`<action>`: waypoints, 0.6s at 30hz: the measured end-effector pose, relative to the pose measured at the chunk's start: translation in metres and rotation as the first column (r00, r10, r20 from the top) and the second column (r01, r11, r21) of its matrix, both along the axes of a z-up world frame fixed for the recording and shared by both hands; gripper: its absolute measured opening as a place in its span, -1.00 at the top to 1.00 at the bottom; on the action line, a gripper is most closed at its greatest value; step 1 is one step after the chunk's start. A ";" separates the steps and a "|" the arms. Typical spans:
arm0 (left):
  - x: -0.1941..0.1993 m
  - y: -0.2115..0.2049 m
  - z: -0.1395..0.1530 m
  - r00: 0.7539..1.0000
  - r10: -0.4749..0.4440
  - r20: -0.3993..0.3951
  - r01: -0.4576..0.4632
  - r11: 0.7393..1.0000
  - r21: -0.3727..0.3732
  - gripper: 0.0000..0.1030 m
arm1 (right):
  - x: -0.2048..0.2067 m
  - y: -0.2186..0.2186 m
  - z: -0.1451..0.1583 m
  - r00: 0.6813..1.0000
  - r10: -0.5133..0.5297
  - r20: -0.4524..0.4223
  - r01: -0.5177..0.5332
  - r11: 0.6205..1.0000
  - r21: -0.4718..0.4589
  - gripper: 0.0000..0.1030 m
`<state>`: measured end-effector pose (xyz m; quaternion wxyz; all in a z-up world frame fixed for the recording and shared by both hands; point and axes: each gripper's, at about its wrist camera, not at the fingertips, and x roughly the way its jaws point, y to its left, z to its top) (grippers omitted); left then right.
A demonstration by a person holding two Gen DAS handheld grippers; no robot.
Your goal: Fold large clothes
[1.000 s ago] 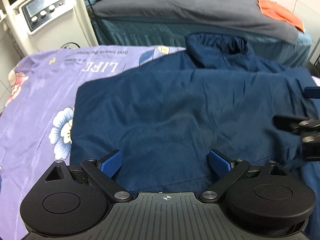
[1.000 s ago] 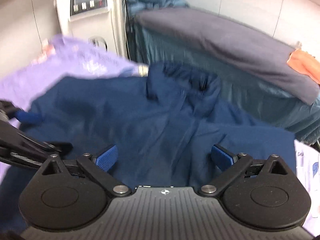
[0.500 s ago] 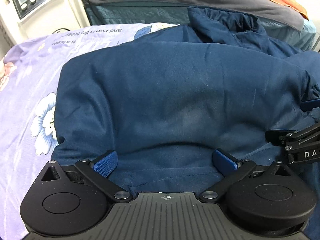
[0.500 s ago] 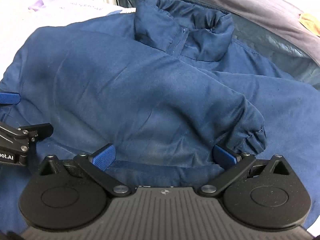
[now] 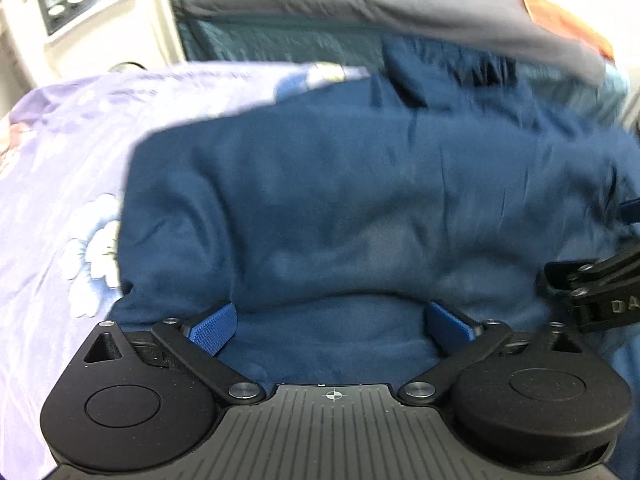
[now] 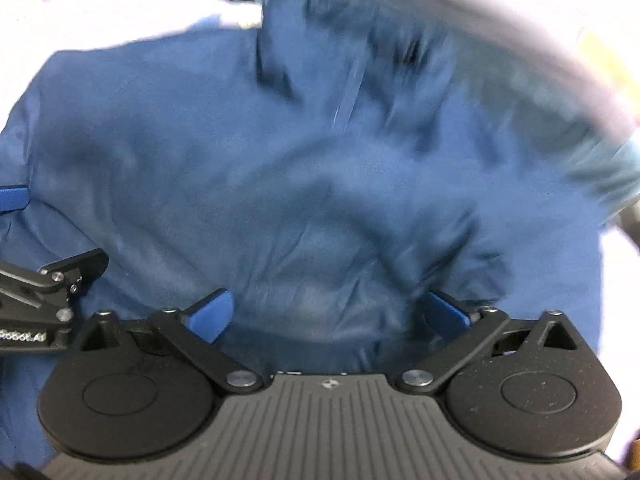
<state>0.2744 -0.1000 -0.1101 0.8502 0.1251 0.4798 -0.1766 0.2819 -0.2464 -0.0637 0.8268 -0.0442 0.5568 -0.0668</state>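
Both frames blurred. Left tool (image 5: 332,322) and right tool (image 6: 328,312) wide, over jacket (image 5: 360,208) hem on bed (image 5: 60,184).

Left of the navy jacket (image 5: 352,200), the lilac floral bedsheet (image 5: 60,184) lies bare, giving open passage. Beyond the jacket's collar a grey-covered bed (image 5: 360,4) blocks the way, with a cream machine (image 5: 80,12) at its left.
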 end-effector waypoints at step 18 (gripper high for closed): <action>-0.050 0.034 0.053 0.998 0.064 -0.008 -0.064 0.997 -0.042 -1.00 | -0.108 0.125 0.418 0.988 0.088 0.126 -0.154 0.554 0.818 -1.00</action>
